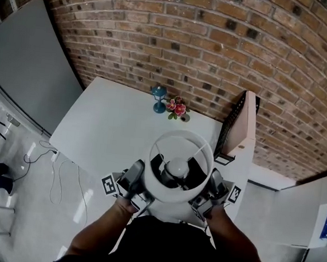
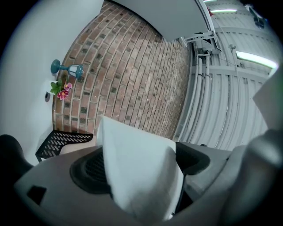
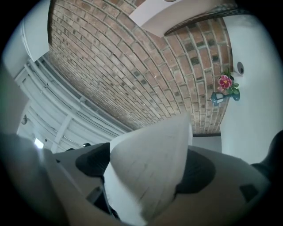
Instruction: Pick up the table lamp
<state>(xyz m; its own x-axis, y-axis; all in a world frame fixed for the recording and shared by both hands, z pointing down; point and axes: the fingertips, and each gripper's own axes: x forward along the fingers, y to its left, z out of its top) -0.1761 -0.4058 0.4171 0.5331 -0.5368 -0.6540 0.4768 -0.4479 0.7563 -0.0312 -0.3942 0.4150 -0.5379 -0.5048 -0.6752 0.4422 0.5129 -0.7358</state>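
White table (image 1: 112,128) against brick wall (image 1: 218,40); left gripper (image 2: 137,172), right gripper (image 3: 150,176) fingers clamped on table lamp (image 1: 177,168) shade.

Grey left gripper (image 1: 138,177) and right gripper (image 1: 211,185), black-and-white marker cubes (image 1: 109,184), black top (image 1: 164,245)

Table lamp (image 1: 180,169) up between left claw (image 1: 137,181) and right claw (image 1: 207,193), over the table's (image 1: 106,128) near side; far back by the brick wall (image 1: 218,40), flowers (image 1: 177,107) just right of a stemmed ornament (image 1: 159,98).
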